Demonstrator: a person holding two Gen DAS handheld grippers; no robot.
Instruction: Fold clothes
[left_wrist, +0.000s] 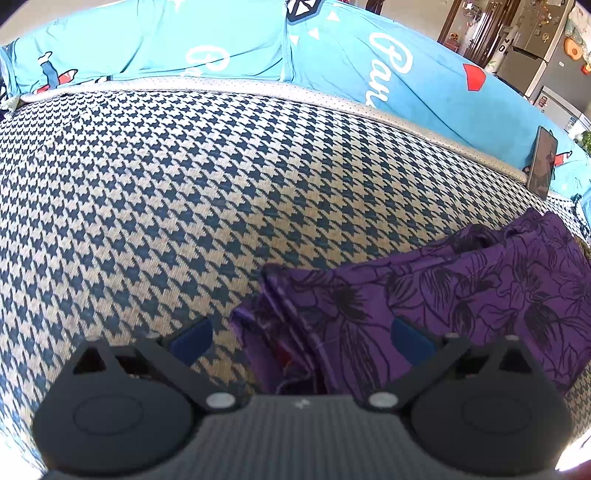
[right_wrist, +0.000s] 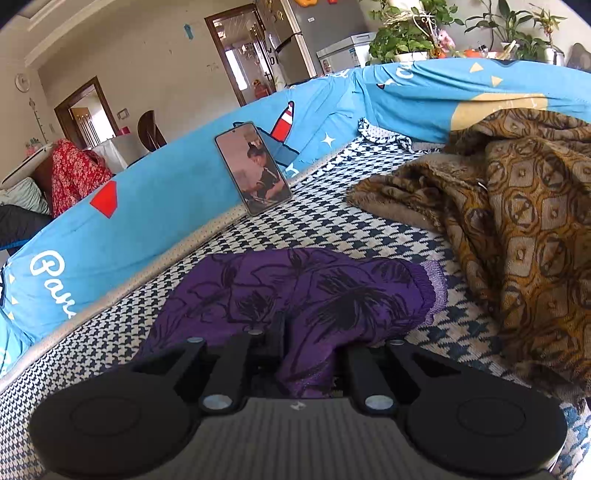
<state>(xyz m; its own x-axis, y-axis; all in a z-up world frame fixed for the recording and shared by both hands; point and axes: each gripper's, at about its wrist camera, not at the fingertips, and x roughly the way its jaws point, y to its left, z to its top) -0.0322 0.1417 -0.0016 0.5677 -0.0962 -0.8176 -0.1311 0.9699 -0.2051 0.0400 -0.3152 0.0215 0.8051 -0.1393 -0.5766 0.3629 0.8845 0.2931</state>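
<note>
Flanking purple garment (left_wrist: 461, 295): blue cushion (left_wrist: 258, 44), script (left_wrist: 391, 62) "Pa…"

On the sofa seat (right_wrist: 332, 221) the folded garment (right_wrist: 295, 291) lies at 6 o'clock, phone (right_wrist: 253, 168) propped behind at 11, blanket (right_wrist: 517, 221) at 3.

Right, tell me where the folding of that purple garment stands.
Done: the purple garment already lies bunched in rough layers on the houndstooth cover. In hand: the right gripper is pinched on its near edge; the left gripper stands open over its corner, holding nothing. Left: the layers are uneven, so it needs squaring up. The brown patterned blanket beside it lies in an unfolded heap.
</note>
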